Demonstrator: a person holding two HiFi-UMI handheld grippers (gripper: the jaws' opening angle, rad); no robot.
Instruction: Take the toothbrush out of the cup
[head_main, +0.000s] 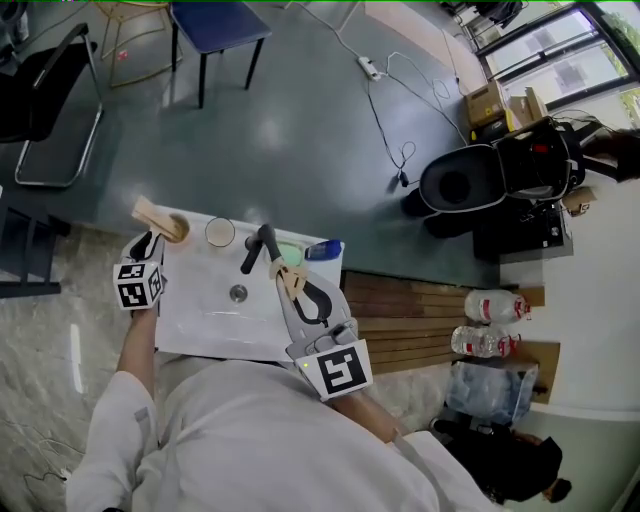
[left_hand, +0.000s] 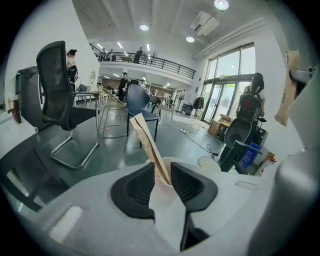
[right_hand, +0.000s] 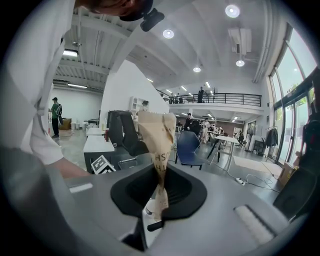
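Right hand-held gripper (right_hand: 159, 192) pinches paper wrapper (right_hand: 157, 135); left hand-held gripper (left_hand: 162, 180), spread around toothbrush (left_hand: 147, 137), could topple cup (left_hand: 172, 159) if closing off-centre.

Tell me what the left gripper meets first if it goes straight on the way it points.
The paper-wrapped toothbrush, standing between its open jaws; the cup holding it seems right behind.

A white sink (head_main: 200, 330) fills the middle, with a black tap (head_main: 258, 248) at its far rim and the drain (head_main: 238, 293) just below. From the sink, a blue chair (head_main: 215, 25) stands at twelve o'clock, a black chair (head_main: 45, 100) at ten and a power strip (head_main: 370, 68) at one. Water bottles (head_main: 490, 305) lie at three on wooden slats (head_main: 400, 310).
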